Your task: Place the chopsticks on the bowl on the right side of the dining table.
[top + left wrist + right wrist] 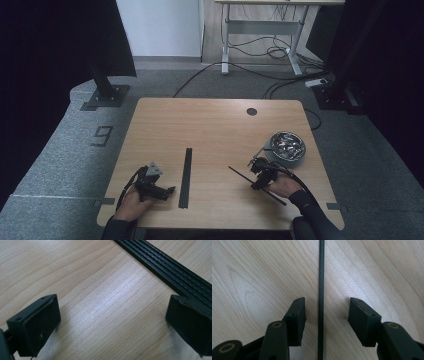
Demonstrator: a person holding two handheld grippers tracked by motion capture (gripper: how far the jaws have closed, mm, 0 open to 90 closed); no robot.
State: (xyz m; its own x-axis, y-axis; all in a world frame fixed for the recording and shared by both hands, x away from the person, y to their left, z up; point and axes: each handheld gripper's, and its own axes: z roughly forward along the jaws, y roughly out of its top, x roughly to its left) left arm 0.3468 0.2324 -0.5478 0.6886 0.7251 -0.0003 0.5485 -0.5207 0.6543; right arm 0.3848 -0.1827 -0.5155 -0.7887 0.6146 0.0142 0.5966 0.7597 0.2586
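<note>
One thin black rod (321,277) runs lengthwise between my right tool's (325,315) spread jaws, untouched, near the tabletop's (215,120) right edge.

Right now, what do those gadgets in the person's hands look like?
Both are black. The left gripper carries a grey three-cornered plate on top and trails a black cable; its fingers are blocky. The right gripper has brass-coloured rivets at its finger joints and a black cable. Dark sleeves cover the forearms.
</note>
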